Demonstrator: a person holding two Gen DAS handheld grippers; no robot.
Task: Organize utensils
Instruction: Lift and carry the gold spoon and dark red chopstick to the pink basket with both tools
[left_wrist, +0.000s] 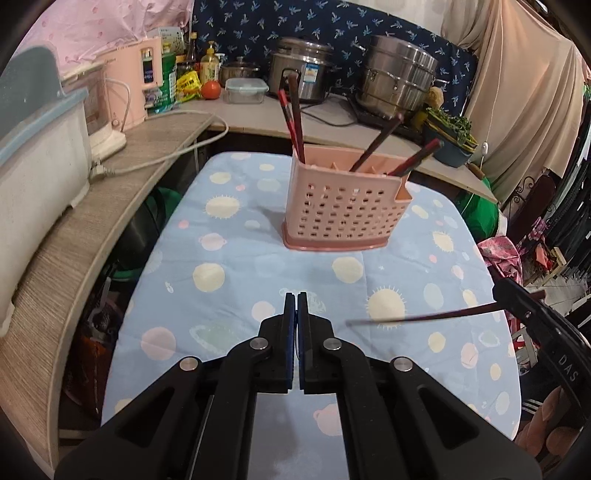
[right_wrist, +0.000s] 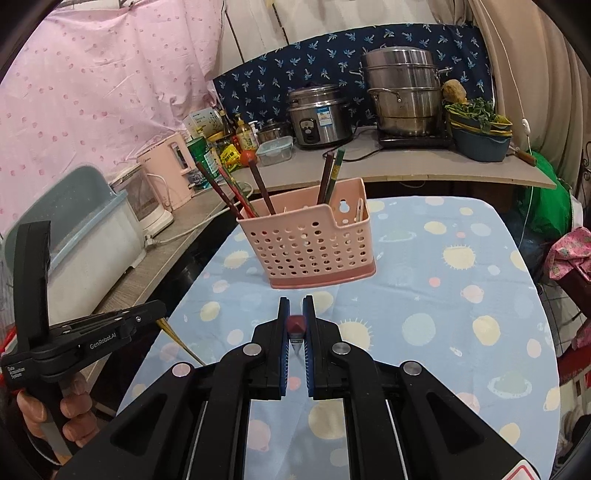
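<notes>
Standing at 12 o'clock in both wrist views: one pink perforated utensil holder (left_wrist: 340, 210), upright on a table under a blue planet-print cloth (left_wrist: 221, 280).

Contents of holder: several dark and red stored chopsticks (left_wrist: 293, 118), leaning outward. In the left wrist view, one group sits in the compartment at 10 o'clock and two more sticks lean toward 2 o'clock.

Left gripper (left_wrist: 296, 304): fingers pressed together, with no gap showing in its own view. In the right wrist view it sits at 9 o'clock, and a yellow-tipped chopstick (right_wrist: 179, 341) juts from its tip toward 5 o'clock, so it is pinching that stick. A person's hand (right_wrist: 48, 417) grips its handle at 8 o'clock.

Right gripper (right_wrist: 296, 306): fingers nearly together, pinching a dark chopstick (right_wrist: 296, 325) seen end-on, its reddish end between the blue pads. In the left wrist view the same stick runs across from 3 o'clock toward the centre, above the cloth.

Both held sticks are apart from the holder, on its near side.

Background, counter at 12 o'clock behind the table: rice cooker (left_wrist: 301, 70), stacked steel steamer pot (left_wrist: 400, 81), bottles, a lidded container and a tomato.
</notes>
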